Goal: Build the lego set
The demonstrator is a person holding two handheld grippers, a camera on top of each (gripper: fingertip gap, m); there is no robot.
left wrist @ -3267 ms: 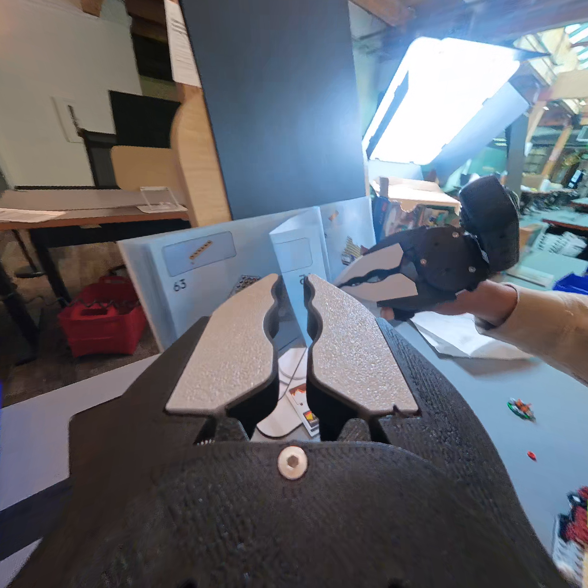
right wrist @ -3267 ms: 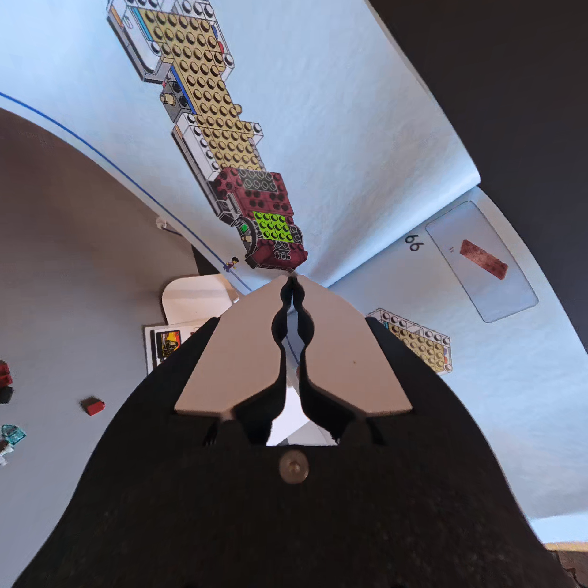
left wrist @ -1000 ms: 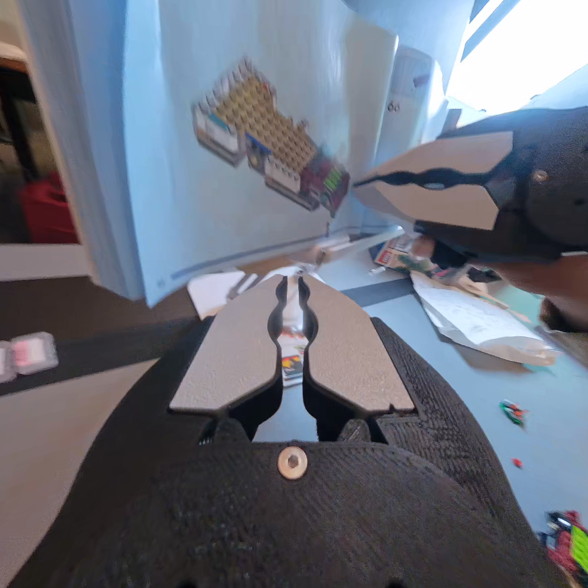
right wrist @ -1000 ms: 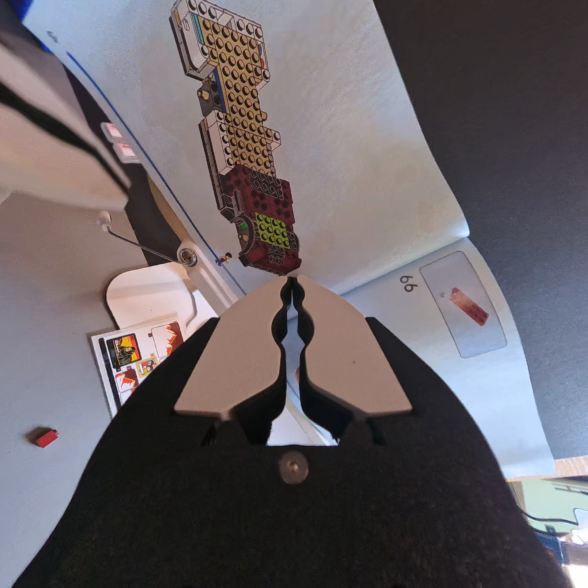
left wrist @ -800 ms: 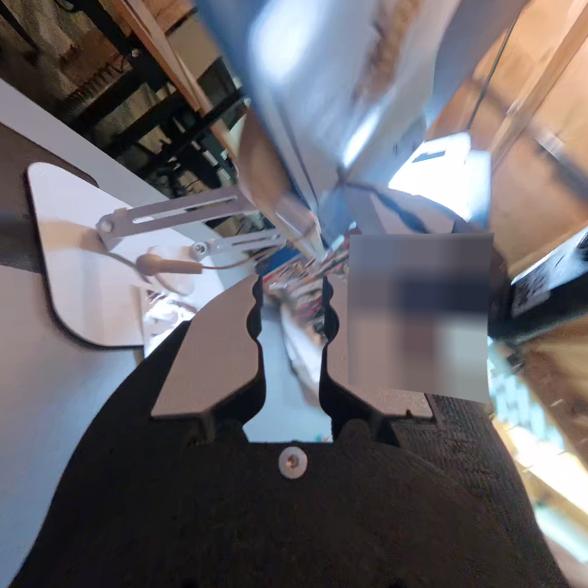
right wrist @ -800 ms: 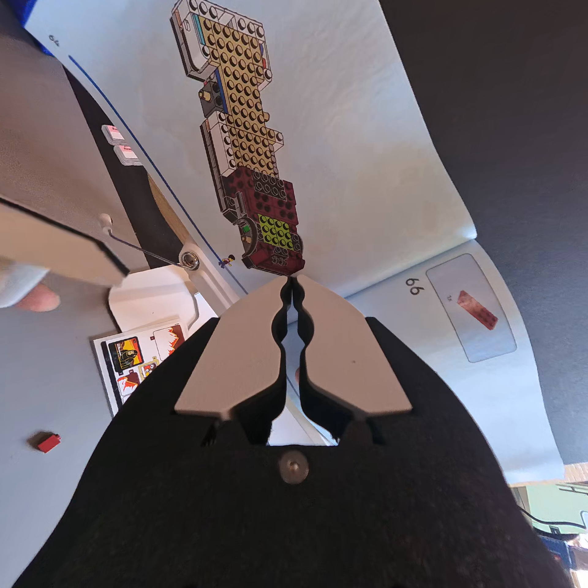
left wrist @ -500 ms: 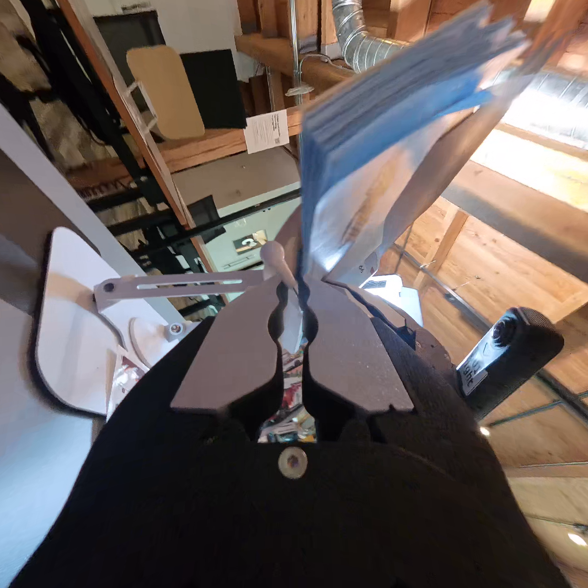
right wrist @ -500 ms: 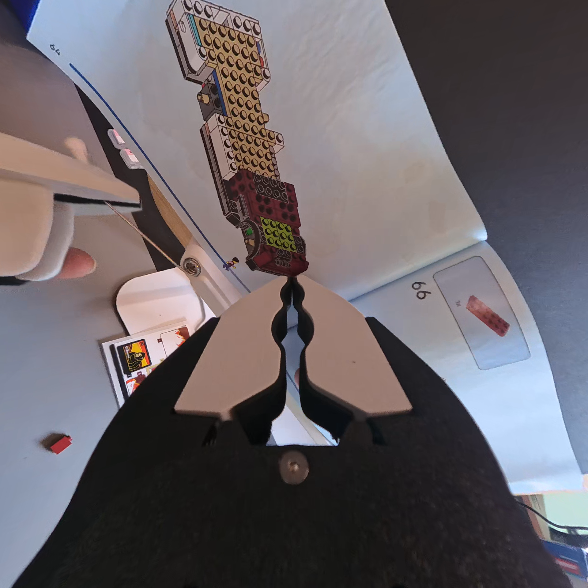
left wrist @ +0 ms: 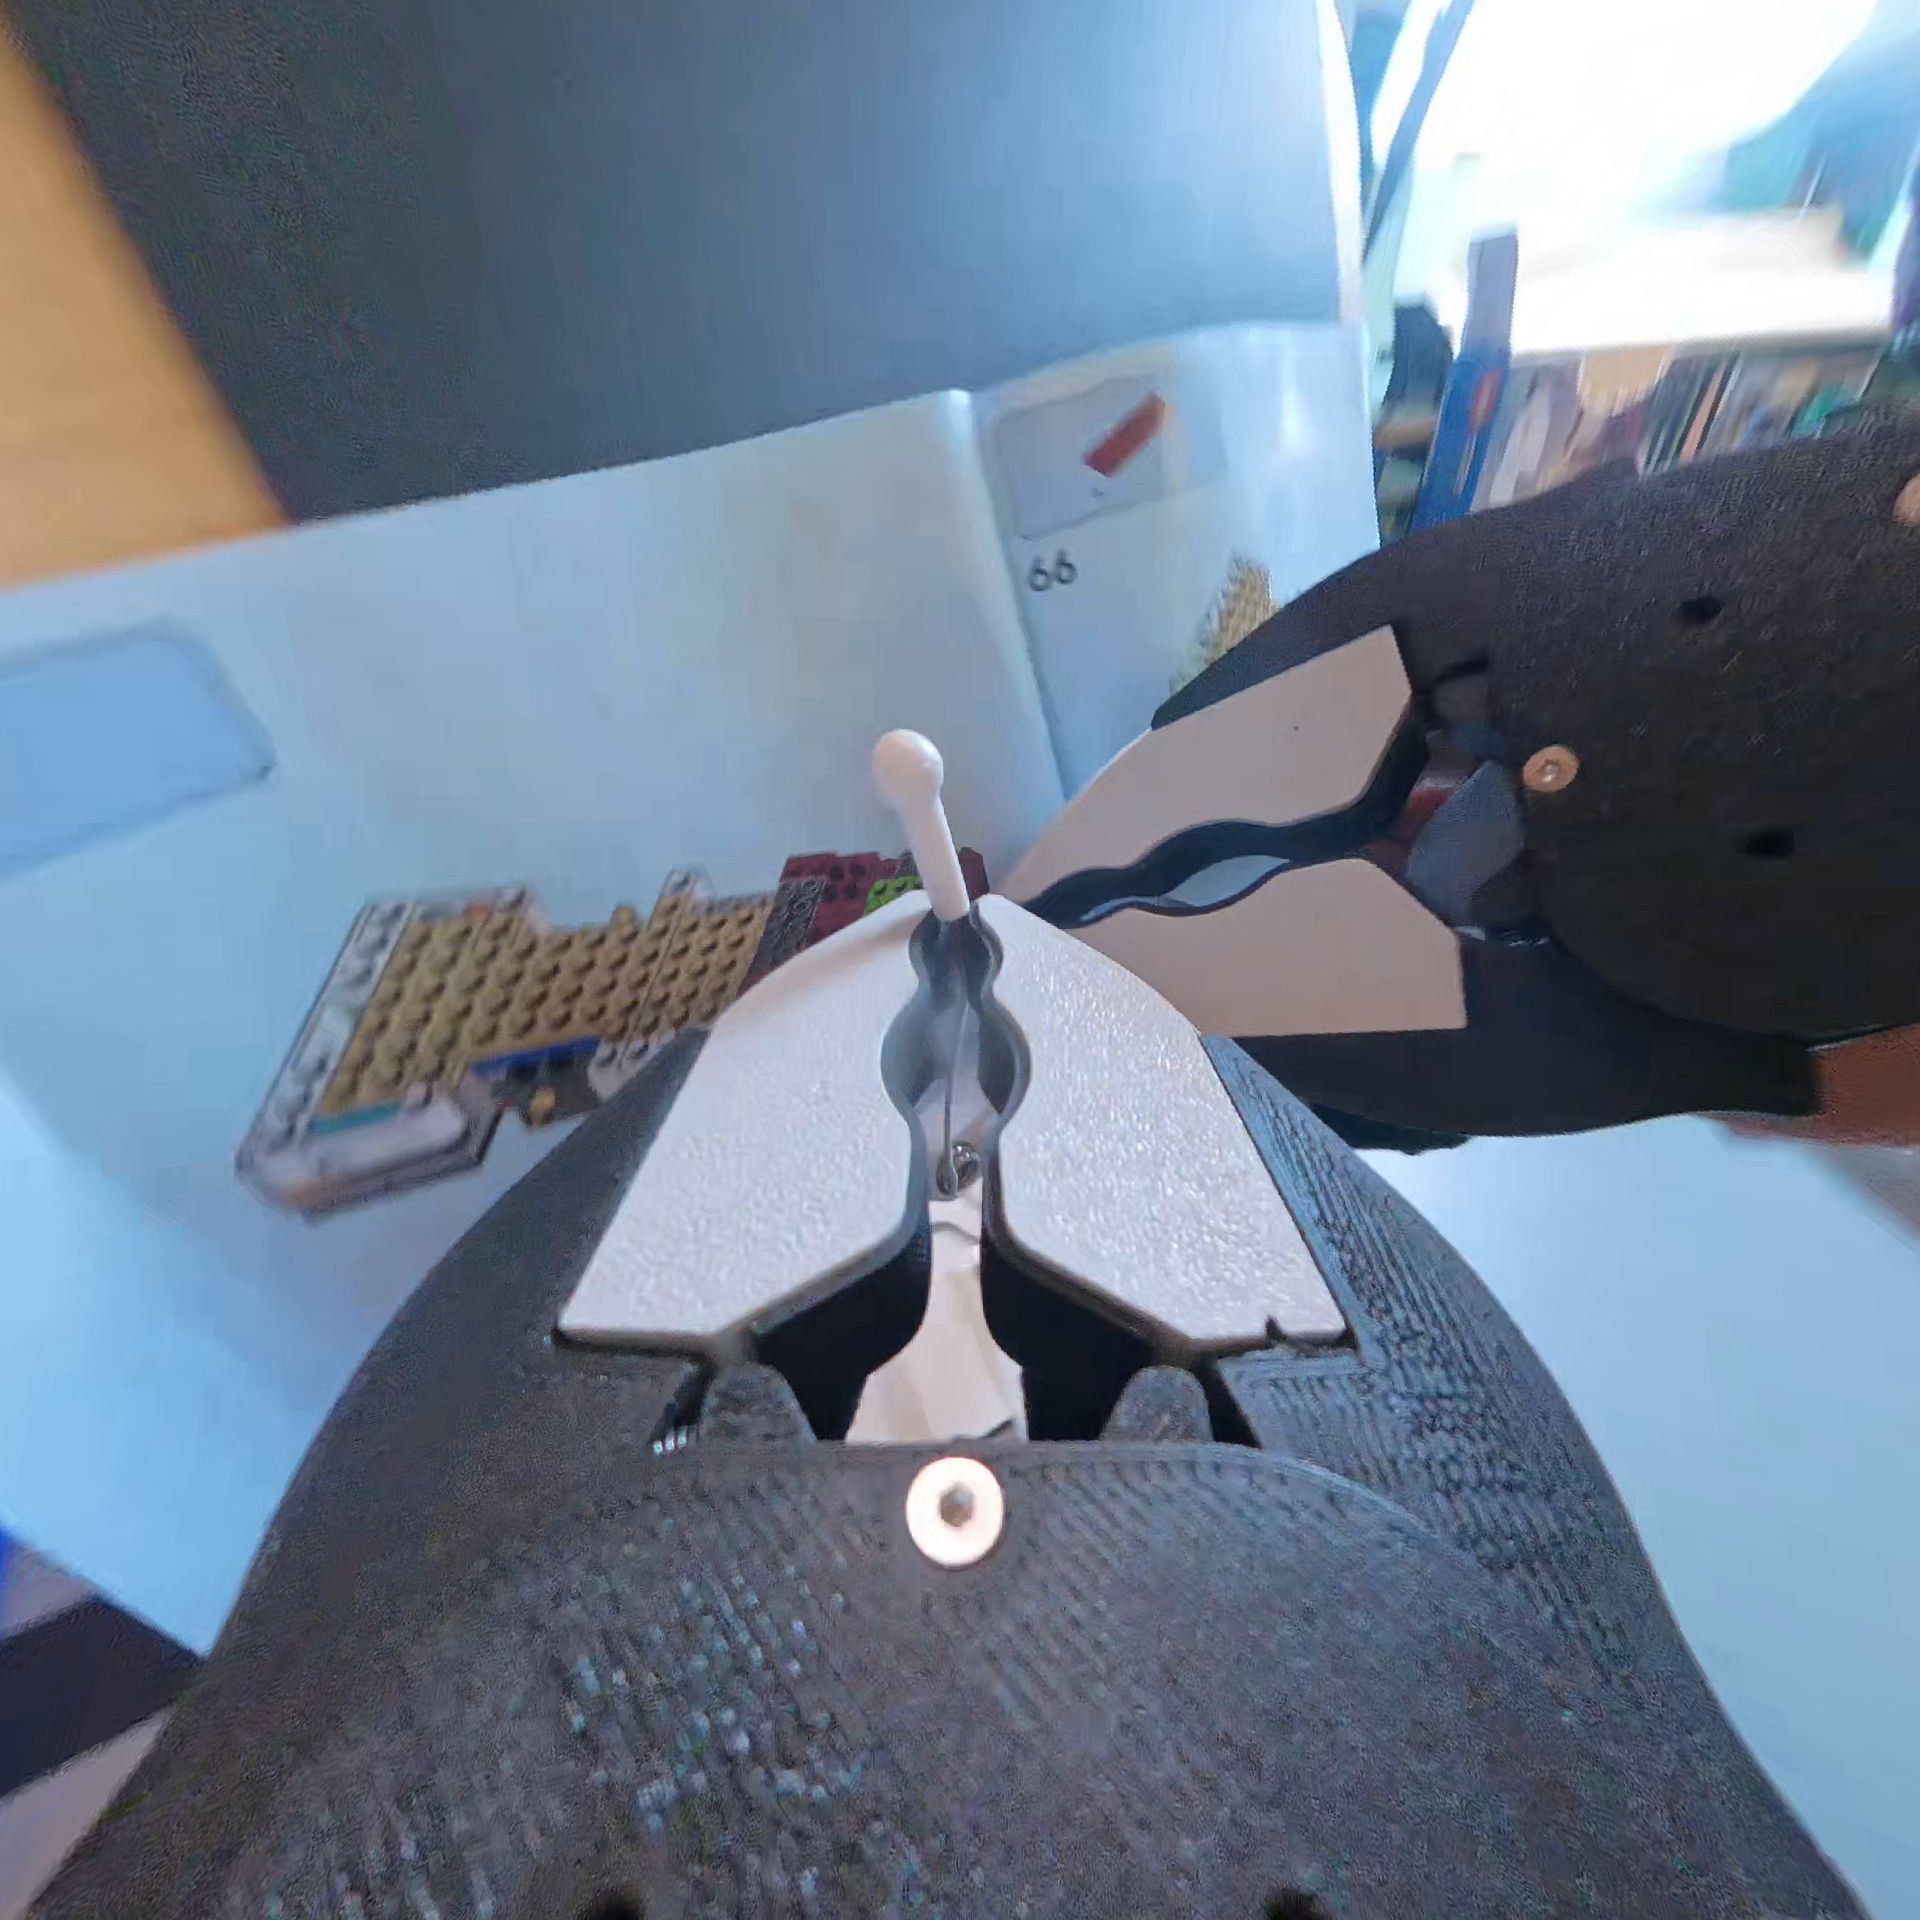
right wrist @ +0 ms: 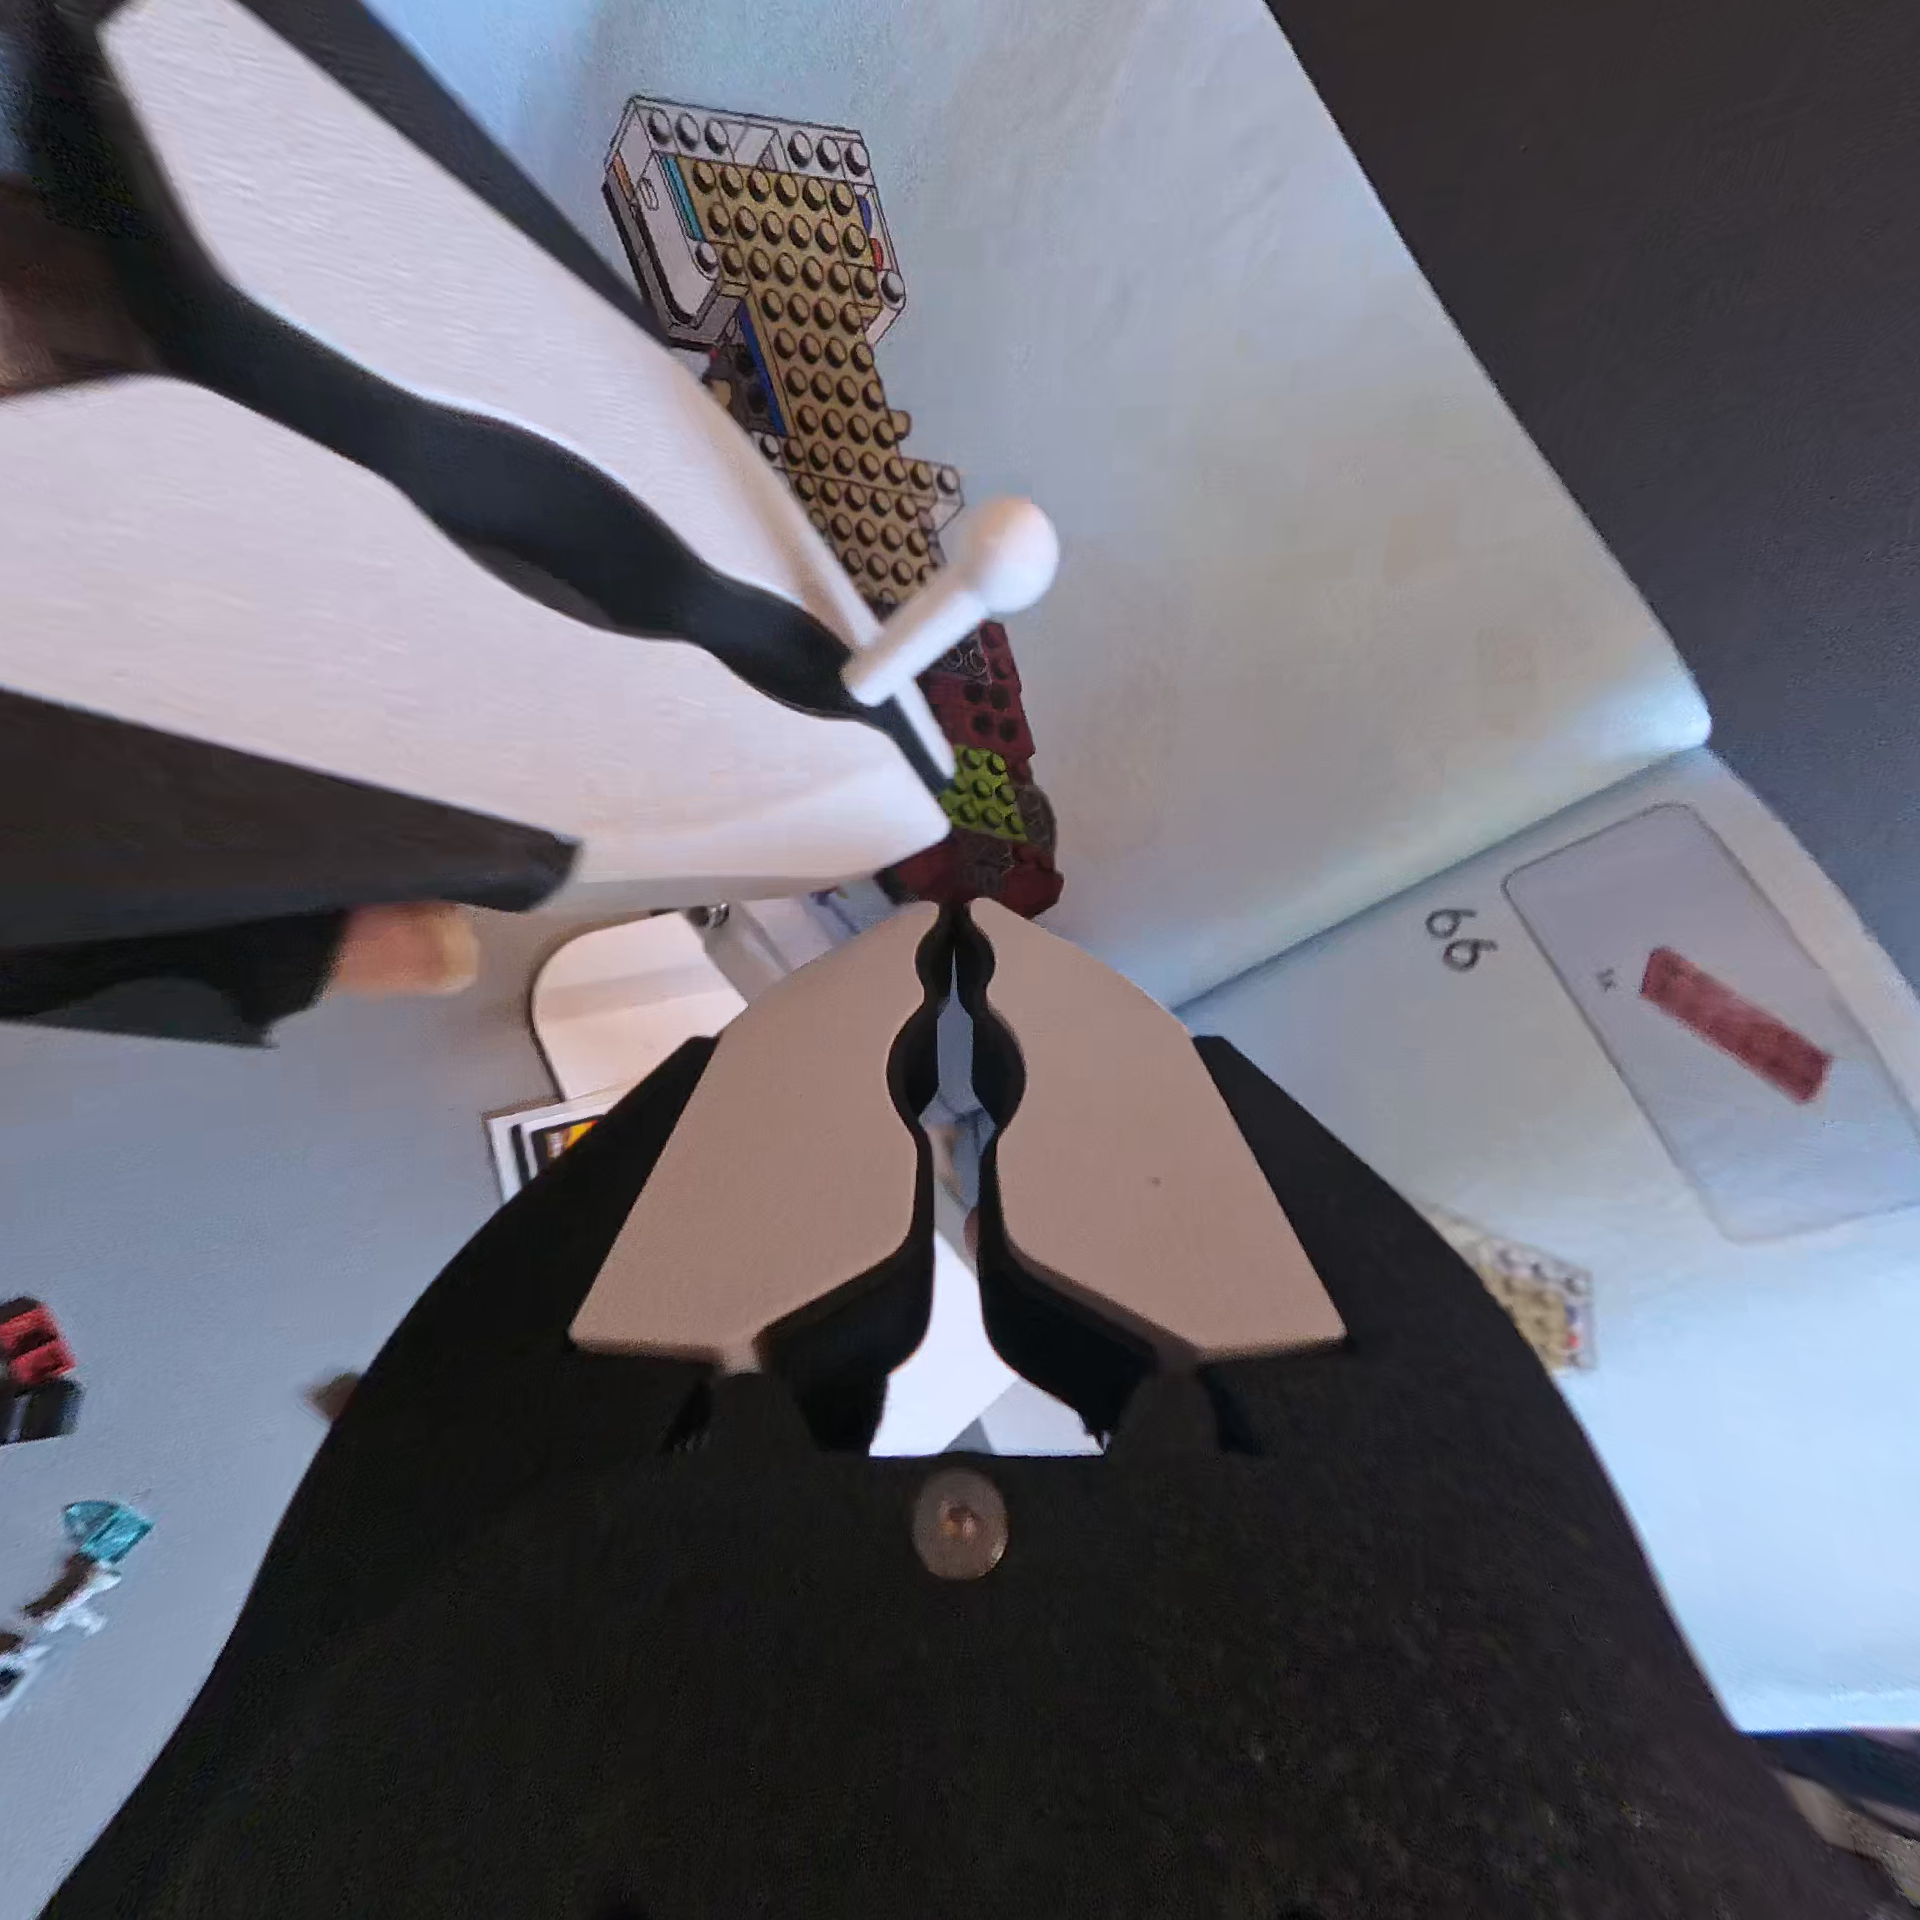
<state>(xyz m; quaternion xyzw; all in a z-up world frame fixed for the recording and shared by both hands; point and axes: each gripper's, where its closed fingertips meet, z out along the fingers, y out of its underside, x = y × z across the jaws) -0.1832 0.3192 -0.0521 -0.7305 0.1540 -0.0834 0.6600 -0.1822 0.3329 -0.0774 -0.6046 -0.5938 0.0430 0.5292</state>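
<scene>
Swung back level from the ceiling-ward tilt; left gripper [left wrist: 954, 914] now clenched on white ball-tipped pin [left wrist: 923, 808], ball end poking out past tips; right gripper [right wrist: 954, 914] just beside, clenched, nothing visible between pads; open booklet [right wrist: 1195, 416] upright behind both.

Left claw [left wrist: 954, 914] clamped on a thin white ball-tipped pin [left wrist: 920, 810]; right claw [right wrist: 954, 914] fully closed, tips nearly meeting the left's.
</scene>
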